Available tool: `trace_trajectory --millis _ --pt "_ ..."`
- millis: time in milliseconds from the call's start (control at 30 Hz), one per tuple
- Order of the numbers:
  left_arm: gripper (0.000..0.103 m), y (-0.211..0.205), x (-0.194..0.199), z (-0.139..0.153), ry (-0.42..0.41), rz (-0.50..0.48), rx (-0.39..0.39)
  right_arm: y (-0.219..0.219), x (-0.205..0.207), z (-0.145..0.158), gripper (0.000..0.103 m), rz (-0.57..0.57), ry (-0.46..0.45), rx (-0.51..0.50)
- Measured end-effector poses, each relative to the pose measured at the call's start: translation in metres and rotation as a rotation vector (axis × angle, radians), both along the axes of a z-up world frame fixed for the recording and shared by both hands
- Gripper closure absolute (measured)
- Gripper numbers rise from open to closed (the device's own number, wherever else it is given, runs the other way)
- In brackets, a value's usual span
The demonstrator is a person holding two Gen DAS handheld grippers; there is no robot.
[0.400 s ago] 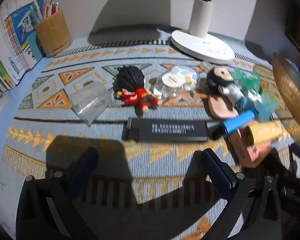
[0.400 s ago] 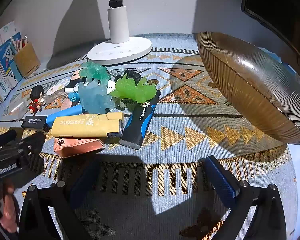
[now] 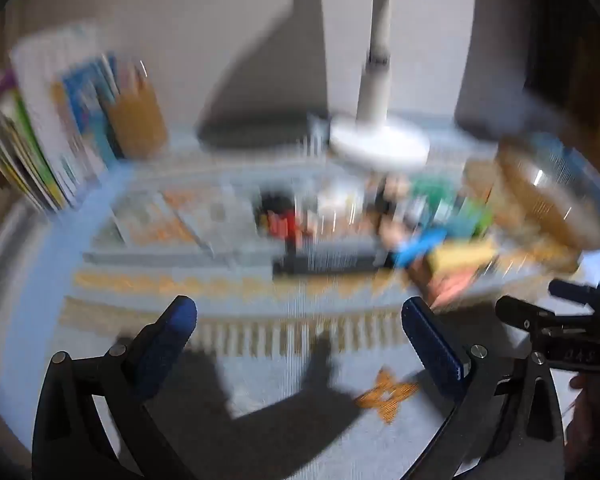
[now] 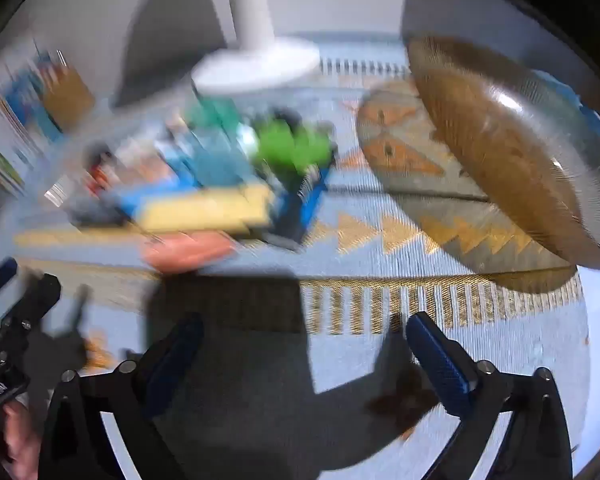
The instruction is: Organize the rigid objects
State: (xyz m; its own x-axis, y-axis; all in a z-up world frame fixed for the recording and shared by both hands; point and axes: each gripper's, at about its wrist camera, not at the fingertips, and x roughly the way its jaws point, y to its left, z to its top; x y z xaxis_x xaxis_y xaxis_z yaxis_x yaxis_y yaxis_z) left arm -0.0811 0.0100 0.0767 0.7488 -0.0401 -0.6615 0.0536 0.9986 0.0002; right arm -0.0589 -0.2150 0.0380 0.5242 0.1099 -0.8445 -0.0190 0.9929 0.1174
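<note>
Left tool [image 3: 300,320]: fingers spread wide, nothing between the blue pads [image 3: 430,344]; held above the near edge of the patterned cloth [image 3: 260,360], apart from every item

Right tool [image 4: 302,344]: fingers likewise spread, empty, over the cloth's fringe band; also seen at the right edge of the left camera's view, beside the left tool

Both views are heavily smeared, so small detail cannot be read

Worktop: covered by the blue and orange patterned cloth

Cluster of small things, mid-cloth, lying close together:
- black bar [image 3: 324,262], flat, nearest the left tool
- yellow box [image 4: 208,210], lying on its side
- salmon-pink box [image 4: 188,250], just in front of the yellow box, touching or nearly so
- blue and black handle [image 4: 304,204], just right of the yellow box
- green lump [image 4: 292,148], behind the handle; whether it rests on it cannot be told
- teal-blue lump [image 4: 216,160], left of the green one
- red and black figure [image 3: 282,216], at the left end of the cluster

Brown ribbed bowl [image 4: 500,152]: right of the cluster, apart from it, tilted in view

White lamp base [image 4: 256,66]: behind the cluster, near the wall

Wooden pen cup [image 3: 138,120]: far left corner, beside upright books [image 3: 40,136]
</note>
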Motion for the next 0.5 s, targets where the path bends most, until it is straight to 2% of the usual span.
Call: trace_trajectory --millis 100,167,233,300,333,433,500 --pt "0.001 0.001 -0.023 0.034 -0.147 0.031 0.004 0.003 -0.035 0.052 0.001 -0.046 -0.227 0.002" --pt "0.001 0.002 -0.028 0.059 -0.188 0.023 0.006 0.009 -0.054 0.078 0.0 -0.024 -0.303 -0.012" --pt "0.001 -0.002 -0.038 0.072 -0.208 0.004 0.008 0.021 -0.063 0.096 0.0 -0.007 -0.317 -0.058" --pt "0.001 0.0 -0.04 0.076 -0.161 0.021 0.017 0.028 -0.071 0.105 0.0 -0.032 -0.324 -0.105" --pt "0.001 -0.001 -0.042 0.074 -0.146 0.024 0.013 0.03 -0.076 0.108 0.0 -0.038 -0.317 -0.103" --pt "0.001 -0.002 -0.059 0.061 -0.134 -0.045 -0.029 0.022 -0.091 0.108 0.0 -0.037 -0.304 -0.06" --pt "0.001 -0.004 -0.062 0.05 -0.119 -0.046 -0.03 0.027 -0.09 0.101 0.0 -0.042 -0.292 -0.088"
